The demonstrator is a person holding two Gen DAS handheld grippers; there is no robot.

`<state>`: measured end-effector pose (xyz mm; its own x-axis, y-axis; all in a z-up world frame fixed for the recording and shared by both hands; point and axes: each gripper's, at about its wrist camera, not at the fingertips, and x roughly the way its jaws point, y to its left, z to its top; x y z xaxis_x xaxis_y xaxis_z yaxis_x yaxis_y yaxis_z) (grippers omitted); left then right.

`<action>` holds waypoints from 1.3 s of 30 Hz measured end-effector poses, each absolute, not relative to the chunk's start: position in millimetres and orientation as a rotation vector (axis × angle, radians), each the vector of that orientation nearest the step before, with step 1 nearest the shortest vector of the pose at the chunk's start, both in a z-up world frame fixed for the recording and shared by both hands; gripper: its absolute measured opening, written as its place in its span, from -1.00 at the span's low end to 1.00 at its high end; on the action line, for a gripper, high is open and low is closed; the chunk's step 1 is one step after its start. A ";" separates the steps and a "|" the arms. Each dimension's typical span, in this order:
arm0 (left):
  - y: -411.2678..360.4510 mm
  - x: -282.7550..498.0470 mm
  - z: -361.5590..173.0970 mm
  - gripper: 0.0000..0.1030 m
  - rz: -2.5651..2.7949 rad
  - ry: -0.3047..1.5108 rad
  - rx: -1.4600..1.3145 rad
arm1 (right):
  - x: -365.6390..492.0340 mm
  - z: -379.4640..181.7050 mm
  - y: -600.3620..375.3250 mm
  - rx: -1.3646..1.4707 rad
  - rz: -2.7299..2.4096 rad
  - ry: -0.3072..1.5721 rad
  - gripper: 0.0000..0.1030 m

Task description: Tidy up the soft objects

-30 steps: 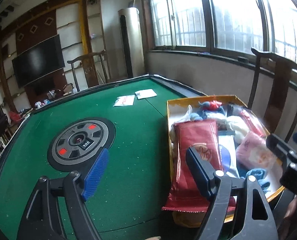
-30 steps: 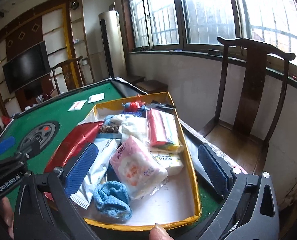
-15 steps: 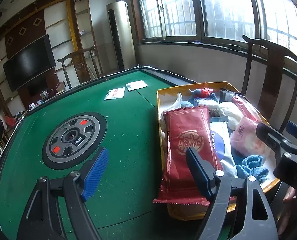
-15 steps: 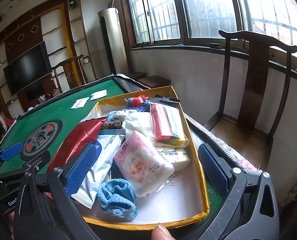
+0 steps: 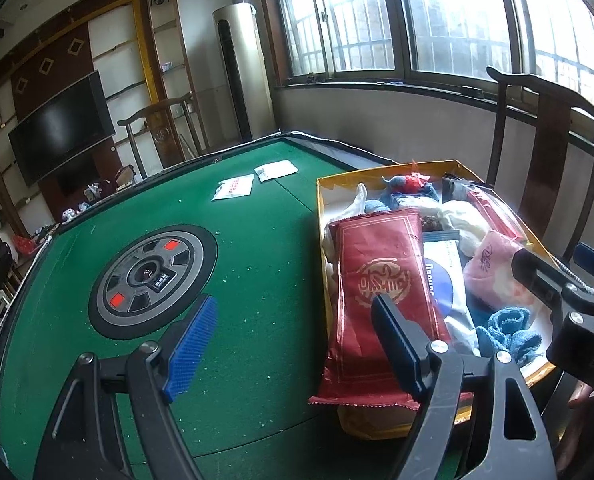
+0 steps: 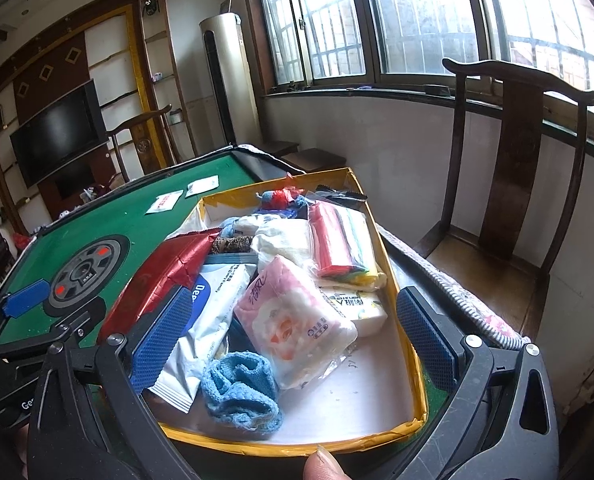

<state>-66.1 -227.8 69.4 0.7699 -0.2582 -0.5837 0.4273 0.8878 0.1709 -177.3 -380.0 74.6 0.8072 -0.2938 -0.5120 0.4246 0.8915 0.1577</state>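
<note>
Your left claw (image 5: 293, 344) and right claw (image 6: 293, 336) both gape empty; the box (image 6: 413, 368) at the table's (image 5: 257, 280) right edge remains unsorted.

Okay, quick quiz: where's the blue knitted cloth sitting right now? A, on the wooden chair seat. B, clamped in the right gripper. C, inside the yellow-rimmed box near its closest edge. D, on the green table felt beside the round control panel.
C: the blue knitted cloth lies on the white floor of the yellow-rimmed box, near its front rim, and no pads touch it.
</note>
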 end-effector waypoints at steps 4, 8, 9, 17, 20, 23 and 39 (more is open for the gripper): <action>-228.6 -67.6 69.4 0.55 -0.376 0.577 0.312 | -176.8 74.5 -379.9 0.270 -0.389 0.501 0.99; -229.0 -67.7 69.3 0.55 -0.377 0.576 0.316 | -176.9 74.0 -379.1 0.269 -0.391 0.503 0.99; -229.3 -67.6 69.3 0.55 -0.376 0.575 0.317 | -177.1 73.7 -379.1 0.270 -0.391 0.504 0.99; -229.5 -68.8 69.9 0.55 -0.374 0.570 0.325 | -176.8 73.6 -378.8 0.268 -0.392 0.503 0.99; -229.0 -69.4 70.0 0.55 -0.373 0.566 0.328 | -176.8 73.4 -378.9 0.269 -0.391 0.504 0.99; -228.6 -69.7 70.3 0.55 -0.374 0.564 0.330 | -177.7 73.3 -378.5 0.270 -0.393 0.504 0.99; -226.9 -69.9 73.8 0.55 -0.368 0.547 0.322 | -177.8 73.8 -378.4 0.267 -0.387 0.506 0.99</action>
